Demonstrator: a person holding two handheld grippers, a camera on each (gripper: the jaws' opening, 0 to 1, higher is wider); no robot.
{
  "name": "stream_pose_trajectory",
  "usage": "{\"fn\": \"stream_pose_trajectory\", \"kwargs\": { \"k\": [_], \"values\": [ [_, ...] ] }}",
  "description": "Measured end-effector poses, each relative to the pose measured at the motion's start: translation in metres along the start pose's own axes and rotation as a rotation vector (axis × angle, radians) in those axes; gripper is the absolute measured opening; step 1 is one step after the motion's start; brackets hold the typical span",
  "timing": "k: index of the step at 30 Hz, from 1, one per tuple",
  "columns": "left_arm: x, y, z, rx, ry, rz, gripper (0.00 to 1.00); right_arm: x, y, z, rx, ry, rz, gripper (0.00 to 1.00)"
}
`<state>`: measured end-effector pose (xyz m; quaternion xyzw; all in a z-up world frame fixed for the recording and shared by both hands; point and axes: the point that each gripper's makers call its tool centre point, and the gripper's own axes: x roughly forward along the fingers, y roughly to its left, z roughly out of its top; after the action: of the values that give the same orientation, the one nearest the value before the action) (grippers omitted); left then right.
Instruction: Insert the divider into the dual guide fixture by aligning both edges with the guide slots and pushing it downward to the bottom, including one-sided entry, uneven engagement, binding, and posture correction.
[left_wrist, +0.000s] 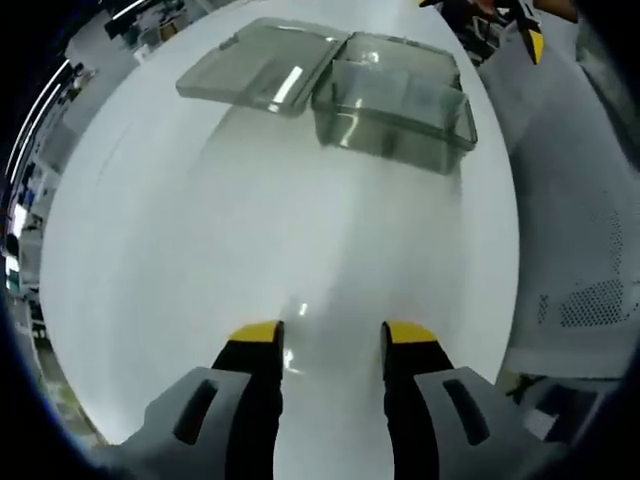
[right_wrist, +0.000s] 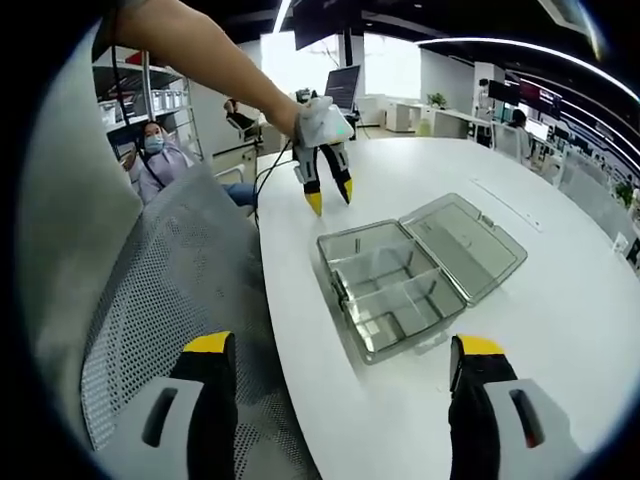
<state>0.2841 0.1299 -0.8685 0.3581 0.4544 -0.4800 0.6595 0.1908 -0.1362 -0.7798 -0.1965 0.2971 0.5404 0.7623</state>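
two grippers, both empty, jaws spread wide. left gripper (left_wrist: 331, 340) hovers over the bare white table (left_wrist: 250, 240); right gripper (right_wrist: 345, 358) hangs back by a mesh chair (right_wrist: 150, 290). clear fixture box (right_wrist: 395, 285) sits open on the table, lid (right_wrist: 465, 245) laid flat beside it, a divider (right_wrist: 385, 283) apparently seated across it. advice: grip the divider's top edge, keep it level, start both edges together.

opposed views, shared clear box (left_wrist: 395, 105)

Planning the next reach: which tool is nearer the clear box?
Left, seemingly. The left tool hangs just beyond the clear box; the right tool sits back at the table edge.
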Motion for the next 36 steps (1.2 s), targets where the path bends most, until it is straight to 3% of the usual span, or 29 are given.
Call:
{"fn": "stream_pose_trajectory", "kwargs": {
  "k": [7,36],
  "values": [
    [-0.0015,0.0011,-0.009,0.032,0.051,-0.027,0.36,-0.0002,0.0008,-0.0004,0.003,-0.002,0.002,0.87],
    [0.0,0.0007,-0.0027,0.078,0.087,-0.044,0.28,0.0031,0.0036,-0.0018,0.007,0.005,0.002,0.86]
  ]
}}
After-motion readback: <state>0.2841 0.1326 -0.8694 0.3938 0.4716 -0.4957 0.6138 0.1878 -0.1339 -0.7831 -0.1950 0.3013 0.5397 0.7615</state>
